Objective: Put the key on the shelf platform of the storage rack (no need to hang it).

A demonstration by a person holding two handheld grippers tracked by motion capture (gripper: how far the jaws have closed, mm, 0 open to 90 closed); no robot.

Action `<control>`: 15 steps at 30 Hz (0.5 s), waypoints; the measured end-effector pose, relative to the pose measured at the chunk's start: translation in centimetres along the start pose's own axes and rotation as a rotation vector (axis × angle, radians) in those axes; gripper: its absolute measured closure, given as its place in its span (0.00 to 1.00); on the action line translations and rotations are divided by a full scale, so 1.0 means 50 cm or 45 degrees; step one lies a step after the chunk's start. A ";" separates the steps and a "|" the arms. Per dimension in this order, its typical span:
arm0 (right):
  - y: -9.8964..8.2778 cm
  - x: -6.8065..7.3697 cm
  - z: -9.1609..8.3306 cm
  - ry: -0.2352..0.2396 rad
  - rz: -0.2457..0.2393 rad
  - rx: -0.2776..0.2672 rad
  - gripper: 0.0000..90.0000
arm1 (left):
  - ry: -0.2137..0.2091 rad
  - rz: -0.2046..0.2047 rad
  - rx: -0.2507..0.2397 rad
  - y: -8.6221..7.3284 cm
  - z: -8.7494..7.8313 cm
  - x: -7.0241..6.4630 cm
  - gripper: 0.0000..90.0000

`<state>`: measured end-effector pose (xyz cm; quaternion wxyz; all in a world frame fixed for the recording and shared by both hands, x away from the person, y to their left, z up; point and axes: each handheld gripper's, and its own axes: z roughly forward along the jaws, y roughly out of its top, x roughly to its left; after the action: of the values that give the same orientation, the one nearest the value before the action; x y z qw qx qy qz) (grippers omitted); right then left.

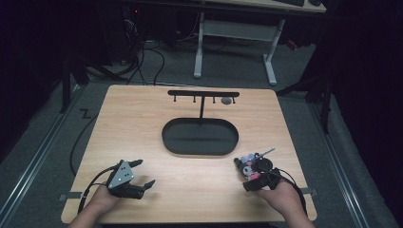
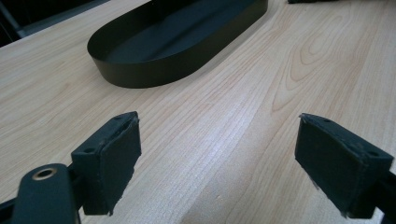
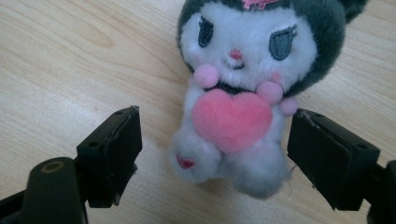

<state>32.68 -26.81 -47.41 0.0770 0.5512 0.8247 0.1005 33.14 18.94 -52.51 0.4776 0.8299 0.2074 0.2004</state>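
The plush toy (image 3: 236, 100) lies on the wooden worktop (image 1: 142, 128) at the lower right of the high view, a white-faced figure with a dark grey hood and a pink heart on its chest. In the right gripper view it fills the upper middle of the frame, its lower body sitting between the 2 black jaws of the right tongs (image 3: 215, 154). Those jaws stand apart, 1 on each side of the toy, with a gap of bare wood showing on the left and the right pad just beside the fur; whether that pad touches cannot be told. In the high view the right tongs (image 1: 247, 173) sit at the lower right, held by a hand (image 1: 280, 194) coming in from the bottom edge. The left tongs (image 1: 145, 173) rest at the lower left of the high view, jaws wide apart with nothing between them. A black oval tray (image 1: 199, 137) sits at the centre of the worktop, with a black T-shaped hook stand (image 1: 203, 97) rising just behind it.
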 end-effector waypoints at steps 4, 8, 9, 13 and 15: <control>0.004 0.001 0.005 0.012 0.005 0.003 0.23 | -0.004 0.005 -0.001 0.000 0.000 0.000 0.17; 0.005 0.004 0.004 0.003 0.001 0.007 0.26 | -0.004 0.002 -0.005 0.000 0.000 0.000 0.17; 0.004 0.004 0.006 0.000 -0.002 0.009 0.27 | -0.004 0.002 -0.004 0.000 0.000 0.000 0.17; 0.003 0.001 0.007 -0.011 0.006 0.009 0.33 | -0.004 -0.001 -0.003 0.000 0.000 0.001 0.17; 0.001 -0.002 0.008 -0.021 0.019 0.001 0.39 | -0.004 -0.001 0.000 0.000 0.000 0.001 0.17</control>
<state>32.88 -26.86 -47.80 0.0830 0.5582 0.8199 0.0962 33.17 18.93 -52.51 0.4781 0.8300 0.2070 0.1991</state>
